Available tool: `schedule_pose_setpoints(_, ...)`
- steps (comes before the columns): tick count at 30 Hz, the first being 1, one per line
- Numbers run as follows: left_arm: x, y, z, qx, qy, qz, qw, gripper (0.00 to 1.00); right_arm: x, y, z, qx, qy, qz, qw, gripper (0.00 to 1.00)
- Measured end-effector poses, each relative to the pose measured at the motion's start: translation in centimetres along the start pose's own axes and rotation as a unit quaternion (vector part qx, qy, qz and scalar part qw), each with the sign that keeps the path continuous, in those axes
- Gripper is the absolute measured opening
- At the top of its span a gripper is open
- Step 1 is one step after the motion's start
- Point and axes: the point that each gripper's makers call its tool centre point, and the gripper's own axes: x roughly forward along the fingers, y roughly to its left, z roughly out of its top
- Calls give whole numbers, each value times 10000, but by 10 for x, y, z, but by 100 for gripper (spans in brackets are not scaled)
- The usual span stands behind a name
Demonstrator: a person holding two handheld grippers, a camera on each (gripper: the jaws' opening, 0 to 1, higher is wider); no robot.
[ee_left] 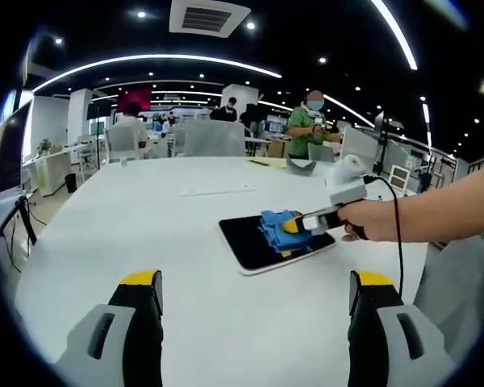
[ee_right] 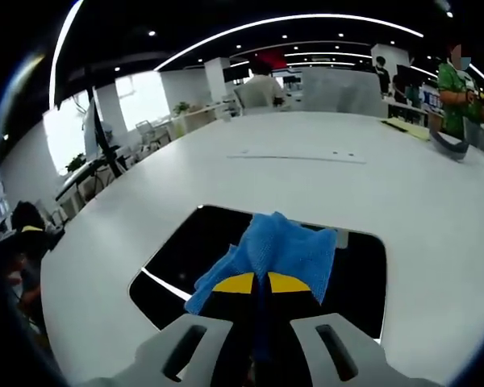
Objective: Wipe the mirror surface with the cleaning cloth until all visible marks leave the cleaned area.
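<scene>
Two tools: the right tool (ee_right: 254,284) pinches the cloth (ee_right: 284,250) flat on the mirror (ee_right: 185,250) for wiping. The left tool (ee_left: 254,290) hangs wide open and empty above the table (ee_left: 145,218), clear of the work.

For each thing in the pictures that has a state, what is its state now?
Mirror: lies flat on the white table, partly covered by the cloth.
Cleaning cloth: crumpled, held on the mirror.
Right tool: shut on the cloth, over the mirror.
Left tool: open, holds nothing, above the table short of the mirror.
</scene>
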Motion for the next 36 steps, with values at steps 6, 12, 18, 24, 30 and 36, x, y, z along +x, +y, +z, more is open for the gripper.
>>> schedule_pose_setpoints(6, 1, -1, 0, 0, 3, -7, 10000, 97, 3, 6, 1, -48, 18, 56, 10000, 0)
schedule_pose_setpoints(12, 0, -1, 0, -10, 8, -1, 10000, 97, 7, 14, 3, -38, 25, 111, 9999, 0)
schedule_pose_setpoints(18, -1, 0, -1, -28, 25, 18, 10000, 97, 11, 22, 4, -80, 48, 171, 9998, 0)
schedule_pose_setpoints(24, -1, 0, 0, -40, 9, 20, 10000, 97, 13, 26, 5, -105, 56, 196, 9997, 0)
schedule_pose_setpoints(30, -2, 0, 0, -35, 17, 18, 10000, 97, 14, 30, 5, -120, 67, 247, 9996, 0)
schedule_pose_setpoints(36, -4, 4, -1, -46, 17, 59, 10000, 97, 19, 41, 7, -107, 68, 344, 9993, 0)
